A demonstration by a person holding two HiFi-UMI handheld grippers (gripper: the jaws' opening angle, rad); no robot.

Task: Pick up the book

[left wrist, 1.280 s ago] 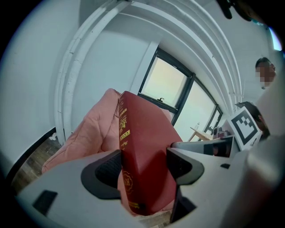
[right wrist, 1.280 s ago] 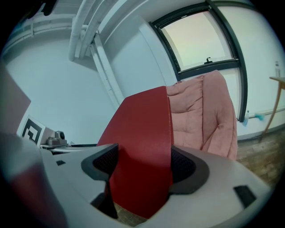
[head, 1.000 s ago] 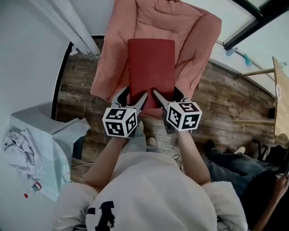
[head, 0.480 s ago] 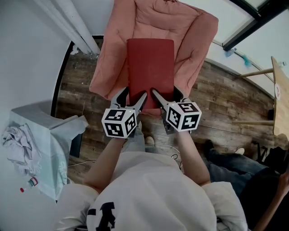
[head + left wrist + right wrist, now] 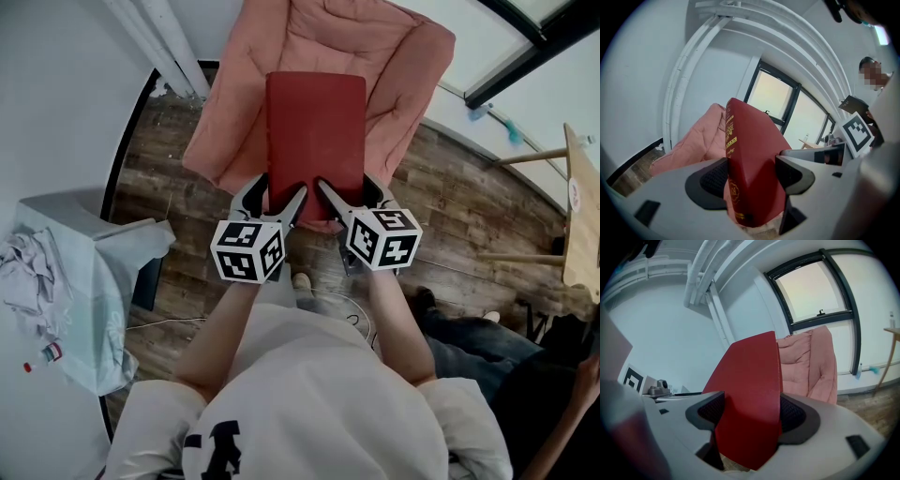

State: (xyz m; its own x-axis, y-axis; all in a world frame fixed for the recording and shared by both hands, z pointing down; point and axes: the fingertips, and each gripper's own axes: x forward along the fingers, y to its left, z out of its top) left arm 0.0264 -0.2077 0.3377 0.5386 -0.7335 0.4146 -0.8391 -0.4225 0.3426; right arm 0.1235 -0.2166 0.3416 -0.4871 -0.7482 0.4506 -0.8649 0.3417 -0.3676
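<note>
Now: book (image 5: pixel 315 141) appears lifted, over pink chair (image 5: pixel 412 75). L gripper (image 5: pixel 277 197) clamped on spine-side near corner, R gripper (image 5: pixel 349 195) clamped on other near corner. Two-pt grip prob. because the cover's wide; keeps it from twisting or sagging.

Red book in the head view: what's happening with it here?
A person holds the red book with both tools. The left gripper and the right gripper are each shut on its near edge, side by side. The book is in front of the pink armchair, above the wooden floor, and looks lifted clear of the seat.
</note>
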